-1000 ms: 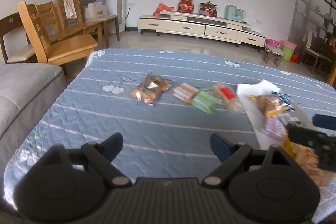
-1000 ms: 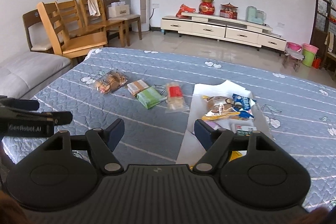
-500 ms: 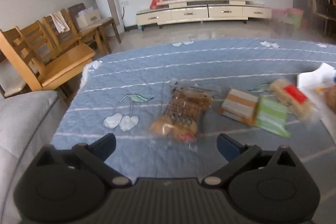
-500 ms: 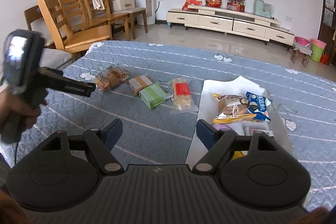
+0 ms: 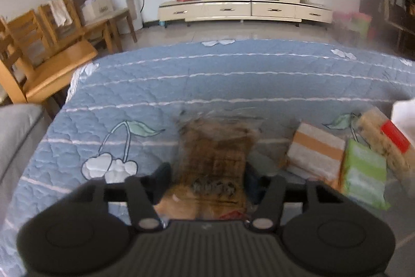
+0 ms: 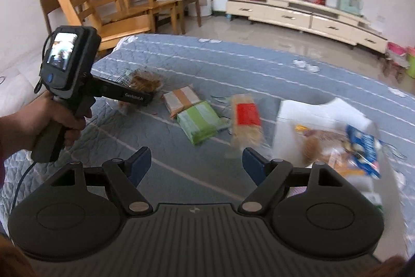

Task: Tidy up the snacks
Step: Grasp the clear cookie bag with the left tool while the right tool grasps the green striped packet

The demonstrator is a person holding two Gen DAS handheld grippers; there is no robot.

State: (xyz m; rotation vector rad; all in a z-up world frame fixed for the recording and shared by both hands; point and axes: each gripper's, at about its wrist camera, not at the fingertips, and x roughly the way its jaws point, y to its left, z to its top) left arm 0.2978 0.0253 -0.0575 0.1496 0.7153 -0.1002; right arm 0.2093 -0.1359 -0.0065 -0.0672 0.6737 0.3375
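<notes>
Left wrist: left claw (image 5: 207,179) closing around clear cookie bag (image 5: 215,160) on the blue quilt (image 5: 207,79), fingers flanking it (contact too blurry to call). Right wrist: right claw (image 6: 193,164) spread wide, holding nothing, hovering near red-labelled cracker pack (image 6: 246,118) and green packet (image 6: 199,121).

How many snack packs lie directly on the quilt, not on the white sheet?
4, in a row: brown pack at the left gripper, striped pack, green pack, red-labelled pack beside the white sheet.

Four snack packets (image 6: 199,121) lie beside one tray (image 6: 298,110).
</notes>
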